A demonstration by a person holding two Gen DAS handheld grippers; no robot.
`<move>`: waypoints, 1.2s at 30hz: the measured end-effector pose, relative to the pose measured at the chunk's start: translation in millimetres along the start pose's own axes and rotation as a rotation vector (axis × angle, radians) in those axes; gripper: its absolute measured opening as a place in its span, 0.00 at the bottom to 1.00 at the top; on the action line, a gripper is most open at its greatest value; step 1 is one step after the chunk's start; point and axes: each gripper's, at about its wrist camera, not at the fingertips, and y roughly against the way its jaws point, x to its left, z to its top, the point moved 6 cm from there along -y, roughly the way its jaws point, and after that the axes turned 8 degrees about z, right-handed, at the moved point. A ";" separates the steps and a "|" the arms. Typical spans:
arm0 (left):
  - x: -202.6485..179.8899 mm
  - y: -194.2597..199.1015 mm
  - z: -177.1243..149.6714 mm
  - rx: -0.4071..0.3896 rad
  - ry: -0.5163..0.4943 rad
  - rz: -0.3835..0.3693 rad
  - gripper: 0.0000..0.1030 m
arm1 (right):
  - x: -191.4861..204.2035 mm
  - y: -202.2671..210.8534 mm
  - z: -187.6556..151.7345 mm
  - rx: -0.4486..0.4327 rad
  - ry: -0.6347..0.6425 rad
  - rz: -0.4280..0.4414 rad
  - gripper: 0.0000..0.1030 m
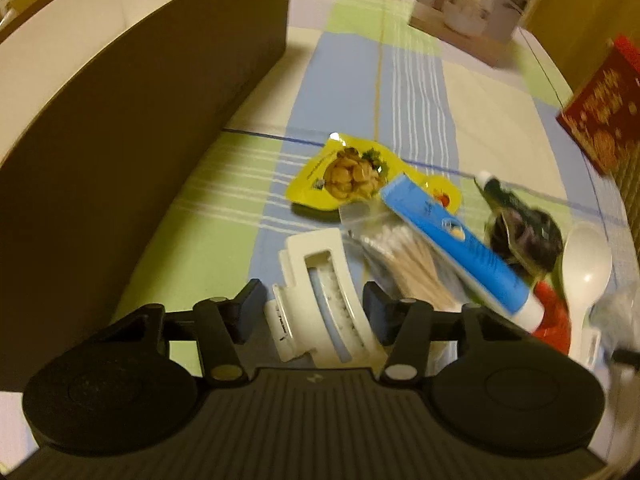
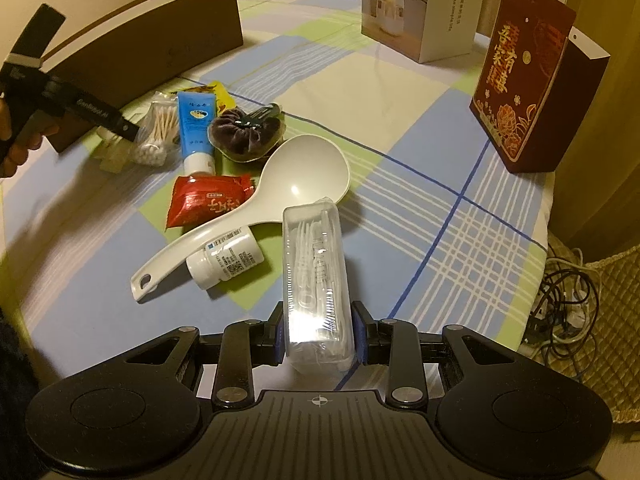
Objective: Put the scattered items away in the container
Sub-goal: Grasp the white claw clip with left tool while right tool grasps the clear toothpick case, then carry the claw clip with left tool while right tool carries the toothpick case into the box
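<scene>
Floss-pick box between right gripper fingers

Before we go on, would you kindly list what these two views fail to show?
- Left wrist view: the inside of the brown container is hidden by its own wall.
- Left wrist view: the red packet is mostly covered by the blue tube.
- Right wrist view: the pill bottle label is too small to read.
</scene>
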 end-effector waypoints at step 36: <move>7.1 62.1 -60.0 -0.055 -0.208 -0.022 0.35 | 29.9 15.1 0.4 -0.060 -0.083 -0.045 0.32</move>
